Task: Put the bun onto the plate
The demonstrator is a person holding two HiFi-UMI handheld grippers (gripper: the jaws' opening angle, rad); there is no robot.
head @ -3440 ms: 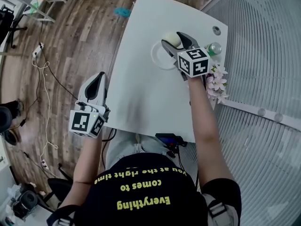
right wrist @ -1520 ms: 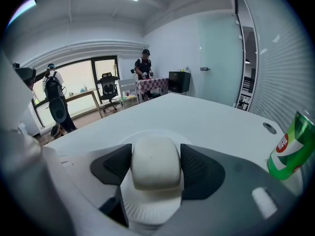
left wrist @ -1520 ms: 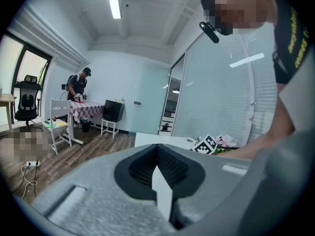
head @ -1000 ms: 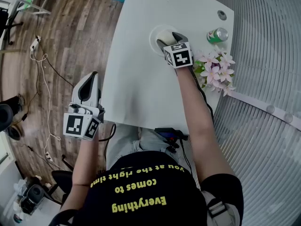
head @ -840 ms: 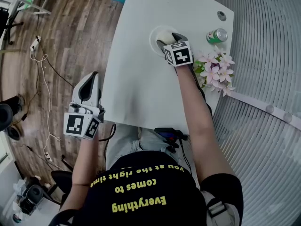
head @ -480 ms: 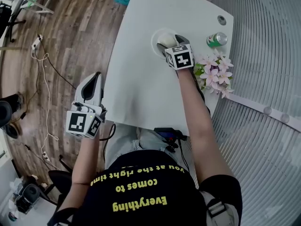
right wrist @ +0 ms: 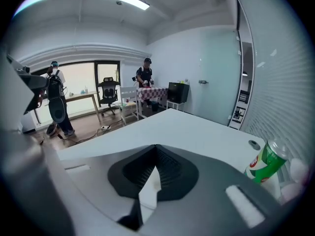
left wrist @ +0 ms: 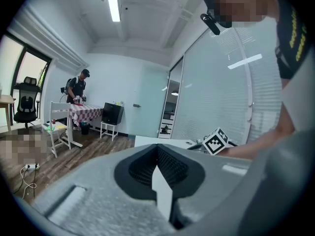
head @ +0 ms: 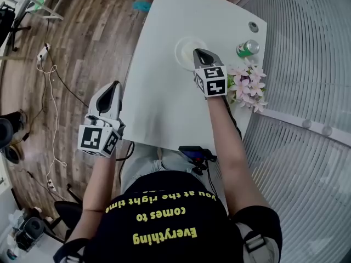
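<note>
The bun [head: 188, 46] appears to sit on the plate [head: 179, 51] toward the far side of the white table [head: 164, 92], directly under and slightly ahead of the tips of the right tongs [head: 198, 53], which point away from the person and down at it. That is the relation that matters for any next move. The right hand is by far the nearer, hanging over the plate's near rim, while the left tongs [head: 113, 89] are held well apart, off the table's left edge above the wooden floor. Both pairs of tongs are pressed shut on nothing: each gripper view shows the jaws meeting in a thin line, with no food between them. From the head view the bun is only a pale, rounded dome, hard to tell from the white plate, and it has no clear long axis. The right gripper view looks past it to the bare tabletop and a green can [right wrist: 266, 163] at the right. Judging from how things lie, the bun is already placed, so the right hand likely only needs to draw clear without brushing it.
</note>
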